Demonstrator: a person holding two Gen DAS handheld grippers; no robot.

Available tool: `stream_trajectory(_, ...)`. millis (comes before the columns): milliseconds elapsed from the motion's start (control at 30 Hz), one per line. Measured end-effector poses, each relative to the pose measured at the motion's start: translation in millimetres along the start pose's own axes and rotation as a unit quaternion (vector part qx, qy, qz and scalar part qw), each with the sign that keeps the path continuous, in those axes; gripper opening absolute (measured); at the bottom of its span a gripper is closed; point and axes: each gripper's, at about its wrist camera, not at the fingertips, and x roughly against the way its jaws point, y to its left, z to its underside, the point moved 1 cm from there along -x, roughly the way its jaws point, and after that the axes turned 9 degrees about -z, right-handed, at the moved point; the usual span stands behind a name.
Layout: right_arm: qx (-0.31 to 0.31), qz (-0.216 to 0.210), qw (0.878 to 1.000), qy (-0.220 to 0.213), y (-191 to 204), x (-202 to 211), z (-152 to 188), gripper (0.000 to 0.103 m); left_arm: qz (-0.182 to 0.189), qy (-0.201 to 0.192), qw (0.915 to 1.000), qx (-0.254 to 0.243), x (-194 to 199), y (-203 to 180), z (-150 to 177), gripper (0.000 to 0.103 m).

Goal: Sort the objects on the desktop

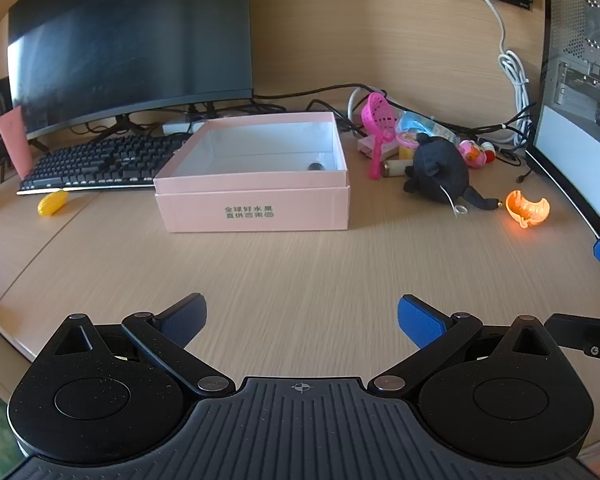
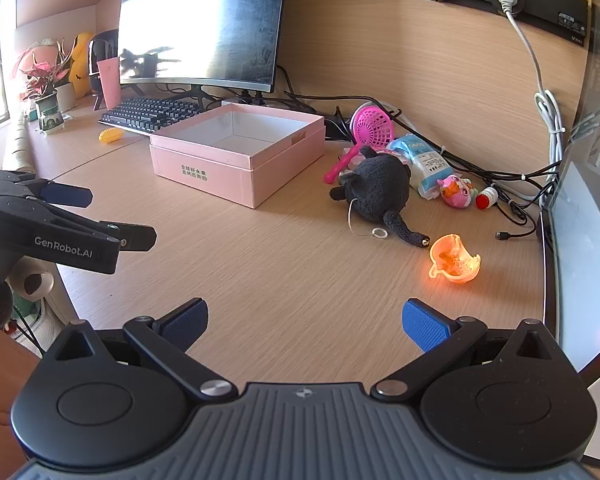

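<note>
Left wrist view alone shows a small dark object point(image 1: 315, 166) inside the pink box point(image 1: 256, 208) mid-tabletop point(image 1: 300, 264); right wrist view alone shows potted plants point(image 2: 46, 80) at the far left edge. Left gripper point(image 1: 302, 320) and right gripper point(image 2: 305, 322) both gape wide, empty.

box point(image 1: 256, 208): pale pink outside, white inside
plush toy point(image 2: 380, 188): black
scoop point(image 2: 374, 126): hot pink mesh
shell toy point(image 2: 456, 260): glowing orange
corn toy point(image 1: 52, 202): yellow
surface point(image 1: 300, 264): light woodgrain
my pads point(image 2: 426, 330): blue
</note>
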Motion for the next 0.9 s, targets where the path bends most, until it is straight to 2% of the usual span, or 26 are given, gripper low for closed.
stream_trajectory(900, 0.02, -0.008, 1.0, -0.005, 8.3, -2.9, 0.2, 0.103, -0.009, 0.0, 0.9999, 0.012, 6.9, 6.0, 3.2, 0.103)
